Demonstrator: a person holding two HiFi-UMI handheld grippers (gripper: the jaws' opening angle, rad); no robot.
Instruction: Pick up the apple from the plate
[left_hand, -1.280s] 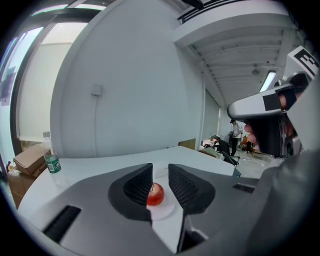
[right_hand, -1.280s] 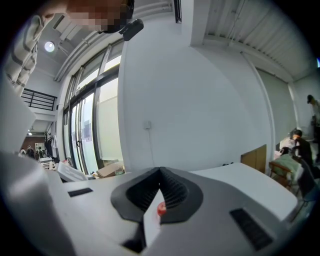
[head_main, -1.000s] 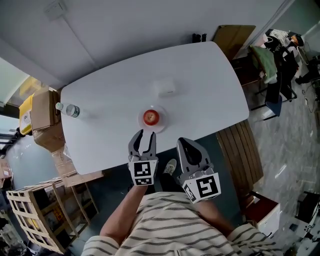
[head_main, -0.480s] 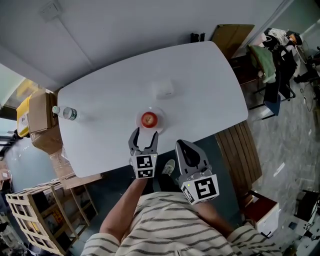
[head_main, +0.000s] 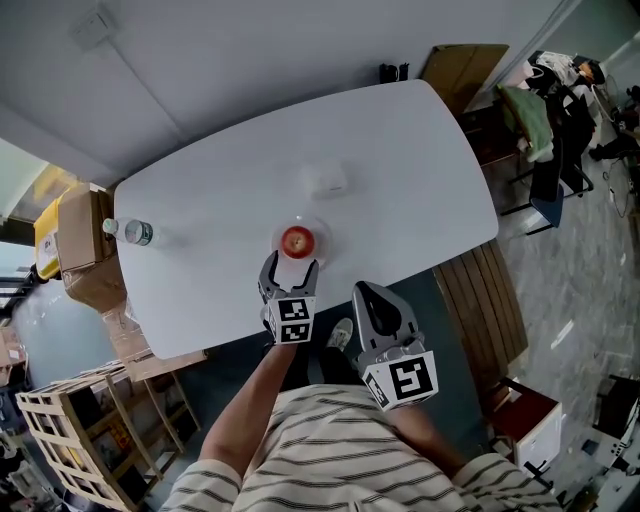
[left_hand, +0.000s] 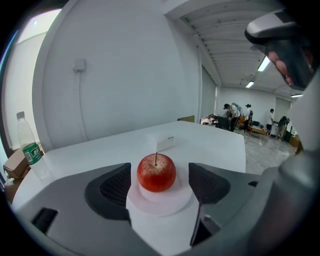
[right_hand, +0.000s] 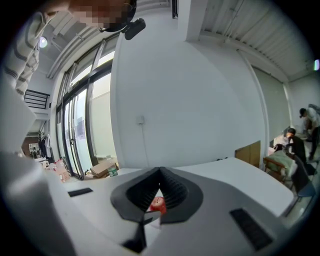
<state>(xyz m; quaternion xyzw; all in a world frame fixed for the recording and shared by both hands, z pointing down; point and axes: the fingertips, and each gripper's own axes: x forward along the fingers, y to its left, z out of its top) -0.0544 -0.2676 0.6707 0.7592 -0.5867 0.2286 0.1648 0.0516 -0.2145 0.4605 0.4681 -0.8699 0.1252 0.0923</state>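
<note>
From the head view, we look steeply down on a white table (head_main: 400, 170). A red apple (head_main: 297, 239) sits on a small white plate (head_main: 320, 231) near the table's front edge. The left gripper (head_main: 289, 266) reaches over that edge, its tips just short of the plate. The right gripper (head_main: 364, 289) is beside it, off the table.

In the left gripper view, we see the left gripper (left_hand: 160, 184) with its jaws opening and already wide. The apple (left_hand: 156, 172) stands upright on the plate (left_hand: 160, 202) between them, clear of both pads. A water bottle (left_hand: 29, 149) stands far left.

In the right gripper view, the right gripper (right_hand: 160, 170) has its jaw tips together and holds nothing. We glimpse the apple (right_hand: 158, 204) beyond them.
</note>
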